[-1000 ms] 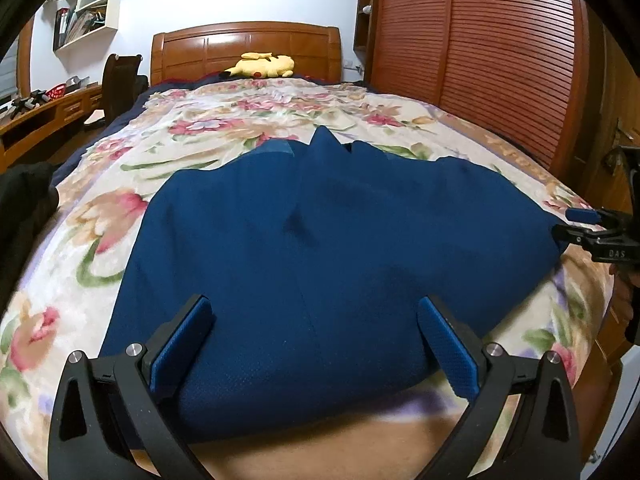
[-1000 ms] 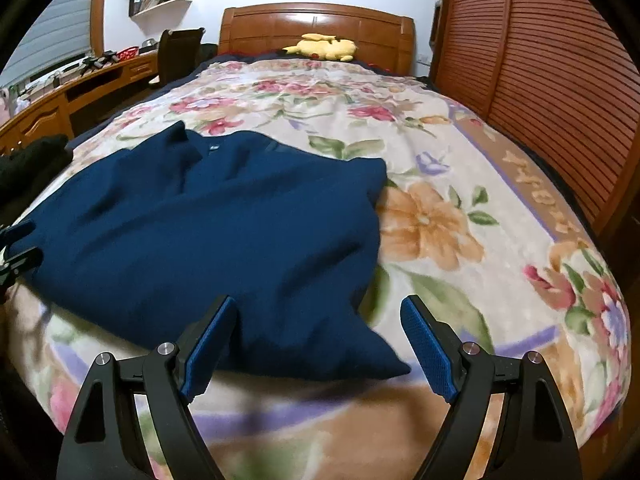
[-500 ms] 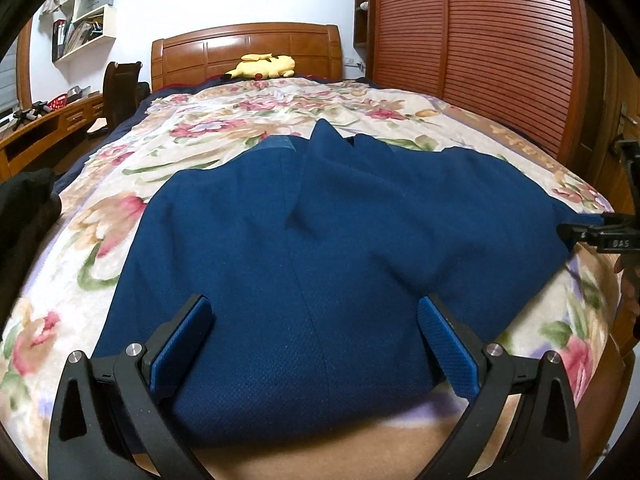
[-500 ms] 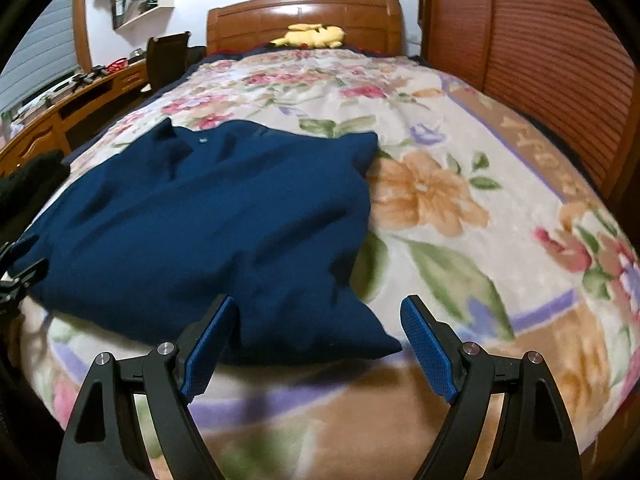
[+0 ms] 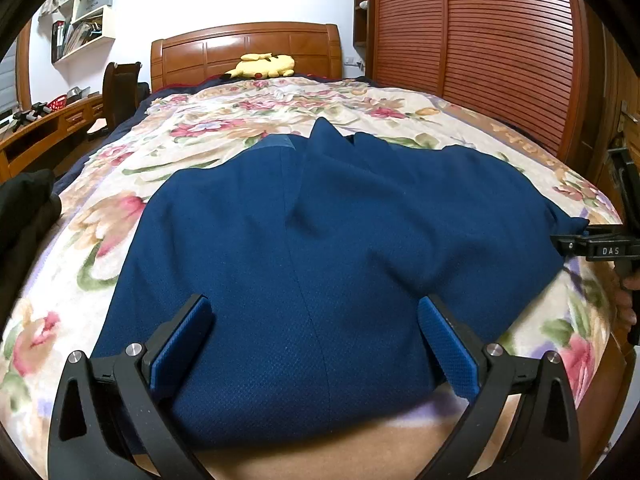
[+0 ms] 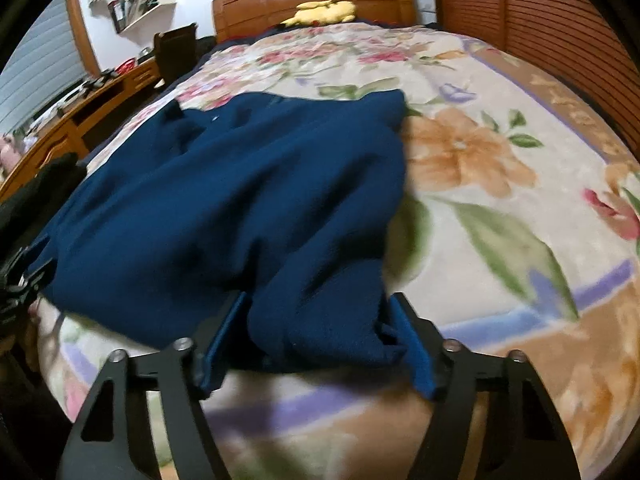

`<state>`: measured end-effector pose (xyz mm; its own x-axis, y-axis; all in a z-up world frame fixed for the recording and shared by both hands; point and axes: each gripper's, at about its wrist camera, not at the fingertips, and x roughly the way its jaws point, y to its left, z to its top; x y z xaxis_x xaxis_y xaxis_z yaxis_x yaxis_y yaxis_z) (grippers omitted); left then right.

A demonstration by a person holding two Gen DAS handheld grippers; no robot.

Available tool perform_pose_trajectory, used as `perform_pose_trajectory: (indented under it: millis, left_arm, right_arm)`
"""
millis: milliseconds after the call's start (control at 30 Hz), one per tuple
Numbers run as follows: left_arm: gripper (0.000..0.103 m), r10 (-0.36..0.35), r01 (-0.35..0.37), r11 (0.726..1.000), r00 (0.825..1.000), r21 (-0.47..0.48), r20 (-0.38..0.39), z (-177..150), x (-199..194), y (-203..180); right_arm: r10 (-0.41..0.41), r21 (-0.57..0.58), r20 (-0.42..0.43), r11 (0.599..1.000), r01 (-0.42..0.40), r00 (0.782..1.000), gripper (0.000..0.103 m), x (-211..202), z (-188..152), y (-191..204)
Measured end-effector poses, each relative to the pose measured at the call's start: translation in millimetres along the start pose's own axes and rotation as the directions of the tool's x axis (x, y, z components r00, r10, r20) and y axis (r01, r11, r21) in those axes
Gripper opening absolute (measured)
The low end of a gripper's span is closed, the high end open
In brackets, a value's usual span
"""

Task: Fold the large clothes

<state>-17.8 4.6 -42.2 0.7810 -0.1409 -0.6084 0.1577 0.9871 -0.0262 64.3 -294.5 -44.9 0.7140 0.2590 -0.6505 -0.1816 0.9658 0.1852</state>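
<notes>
A large dark blue garment [image 5: 320,248] lies spread on the floral bedspread [image 5: 224,128], its collar toward the headboard. My left gripper [image 5: 314,344] is open, its blue pads over the garment's near hem. My right gripper [image 6: 320,344] is open with the garment's [image 6: 240,200] near right corner bunched between its pads. The right gripper also shows at the right edge of the left wrist view [image 5: 596,246], at the garment's corner. The left gripper shows at the left edge of the right wrist view [image 6: 20,276].
A yellow plush toy [image 5: 262,66] lies by the wooden headboard [image 5: 244,50]. A slatted wooden wardrobe [image 5: 500,48] runs along the right side. A desk [image 5: 44,128] and chair [image 5: 122,92] stand left, with dark clothes [image 5: 24,208] at the bed's left edge.
My right gripper has moved forward onto the garment's near right corner, and the cloth now bunches between its pads. My left gripper has held its place over the hem.
</notes>
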Motion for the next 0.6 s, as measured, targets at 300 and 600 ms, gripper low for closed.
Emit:
perform_pose_trajectory:
  millis: [300,600]
  left_arm:
    - [0.103,-0.002,0.002,1.0,1.0,-0.004,-0.005,0.0,-0.3,1.1]
    - [0.103,-0.017,0.017,1.0,1.0,-0.007,0.004,0.5,-4.7,-1.3]
  right_arm:
    - [-0.022,-0.079,0.021,0.997,0.024,1.0,0.027,-2.8,8.2,15.7]
    - [-0.062,-0.092,0.123,0.993,0.073,0.991,0.021,-20.5,21.4,25.5]
